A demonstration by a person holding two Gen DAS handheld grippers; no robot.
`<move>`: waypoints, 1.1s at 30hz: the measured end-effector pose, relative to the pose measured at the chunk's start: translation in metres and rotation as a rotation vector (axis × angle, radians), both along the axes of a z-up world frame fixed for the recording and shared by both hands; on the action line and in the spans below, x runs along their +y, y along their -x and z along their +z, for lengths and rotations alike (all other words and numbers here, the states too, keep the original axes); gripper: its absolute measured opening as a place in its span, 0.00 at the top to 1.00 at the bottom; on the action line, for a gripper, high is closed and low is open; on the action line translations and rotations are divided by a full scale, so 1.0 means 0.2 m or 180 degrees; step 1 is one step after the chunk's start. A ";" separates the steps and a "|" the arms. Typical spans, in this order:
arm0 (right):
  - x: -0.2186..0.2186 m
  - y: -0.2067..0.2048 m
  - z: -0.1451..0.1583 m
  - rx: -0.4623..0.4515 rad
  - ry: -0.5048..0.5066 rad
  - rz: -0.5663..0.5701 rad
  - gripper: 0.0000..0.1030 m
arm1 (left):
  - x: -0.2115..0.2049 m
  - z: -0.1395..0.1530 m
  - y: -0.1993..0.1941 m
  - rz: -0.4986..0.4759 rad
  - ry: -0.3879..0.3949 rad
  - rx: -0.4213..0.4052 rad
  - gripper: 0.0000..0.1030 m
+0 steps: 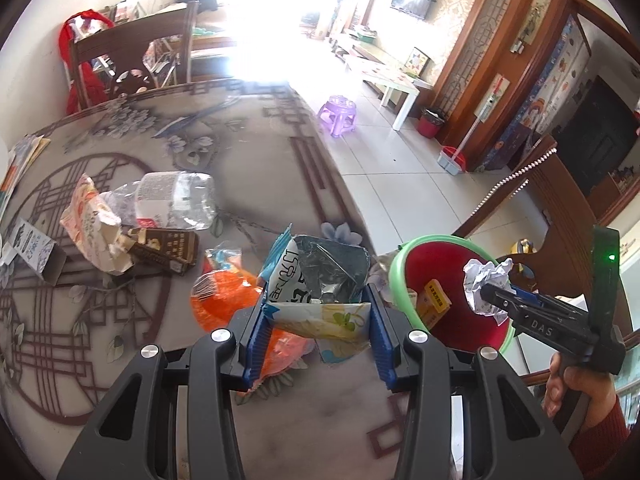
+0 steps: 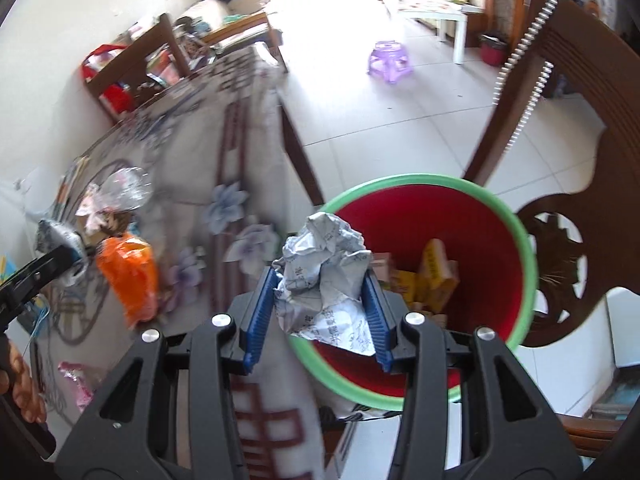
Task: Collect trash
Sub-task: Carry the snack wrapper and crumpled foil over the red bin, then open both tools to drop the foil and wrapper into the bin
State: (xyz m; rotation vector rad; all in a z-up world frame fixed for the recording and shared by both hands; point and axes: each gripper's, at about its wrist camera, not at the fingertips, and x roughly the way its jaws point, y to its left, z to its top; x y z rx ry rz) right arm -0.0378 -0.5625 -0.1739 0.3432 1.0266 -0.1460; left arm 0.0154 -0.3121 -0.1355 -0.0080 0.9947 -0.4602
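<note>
1. The far end of the table (image 1: 248,128) was washed out by window glare, and in the right wrist view the whole tabletop was smeared with blur, so I couldn't read much over there.
2. The left gripper (image 1: 318,312) had its blue jaws pinching a torn snack wrapper (image 1: 320,280), silvery inside with printed text outside. The wrapper's lower part was hidden behind the fingers, just over the table's right edge.
3. Under it sat an orange bag (image 1: 224,292), mostly covered, so its full shape was hard to tell.
4. The right gripper (image 2: 318,308) had its jaws clamped on a crumpled paper ball (image 2: 324,276), white with grey print, held over the near rim of the red bin (image 2: 432,220).
5. The bin had a green rim and stood just off the table's right edge, beside a wooden chair (image 2: 560,152). Yellow boxes (image 2: 436,276) lay inside, partly hidden by the paper.
6. Further left on the table were a squashed clear bottle (image 1: 176,200), a crumpled beige bag (image 1: 92,224) and a brown carton (image 1: 164,248) all touching, plus a small blue-patterned box (image 1: 36,248) near the left edge.
</note>
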 end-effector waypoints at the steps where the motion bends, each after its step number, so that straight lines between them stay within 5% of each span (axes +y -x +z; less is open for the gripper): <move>1: -0.02 0.01 -0.01 0.0018 0.0026 -0.0041 0.59 | -0.02 0.00 0.00 -0.0036 0.0005 -0.0007 0.60; 21: -0.16 0.09 -0.06 0.0140 0.0223 -0.0404 0.54 | -0.36 0.04 0.08 -0.0767 -0.0004 -0.0105 0.60; 33: -0.22 0.22 0.13 -0.0024 0.0515 -0.0654 0.46 | -0.66 -0.09 0.04 -0.1110 -0.0104 -0.0011 0.60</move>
